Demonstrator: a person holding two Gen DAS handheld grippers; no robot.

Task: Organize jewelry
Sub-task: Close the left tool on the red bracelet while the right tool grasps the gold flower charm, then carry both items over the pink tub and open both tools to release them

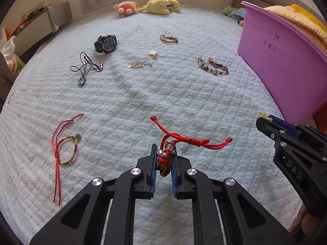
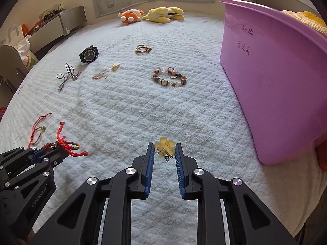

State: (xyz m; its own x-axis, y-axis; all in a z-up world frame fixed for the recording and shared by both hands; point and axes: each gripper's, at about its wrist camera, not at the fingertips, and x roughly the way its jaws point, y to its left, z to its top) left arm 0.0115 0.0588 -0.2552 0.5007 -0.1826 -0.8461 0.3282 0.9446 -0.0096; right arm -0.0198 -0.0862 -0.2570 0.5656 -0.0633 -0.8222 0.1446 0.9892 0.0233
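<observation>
My left gripper [image 1: 164,157] is shut on a red cord bracelet [image 1: 179,140] with beads and a charm; its cords trail over the white bedspread [image 1: 143,94]. It also shows in the right wrist view [image 2: 61,145]. My right gripper [image 2: 164,153] is open, its fingers on either side of a yellow flower charm [image 2: 165,146] lying on the bedspread. A purple tub [image 2: 276,77] stands to the right. A beaded bracelet [image 2: 169,77], gold chain necklace [image 1: 143,62], black watch [image 1: 105,44], black cord [image 1: 85,67], small braided bracelet [image 1: 168,38] and multicoloured cord bracelet [image 1: 65,140] lie spread out.
Two plush toys [image 1: 147,7] lie at the bed's far edge. Yellow fabric [image 1: 302,20] fills the purple tub. A low cabinet [image 1: 36,26] and bags stand beyond the bed's left edge.
</observation>
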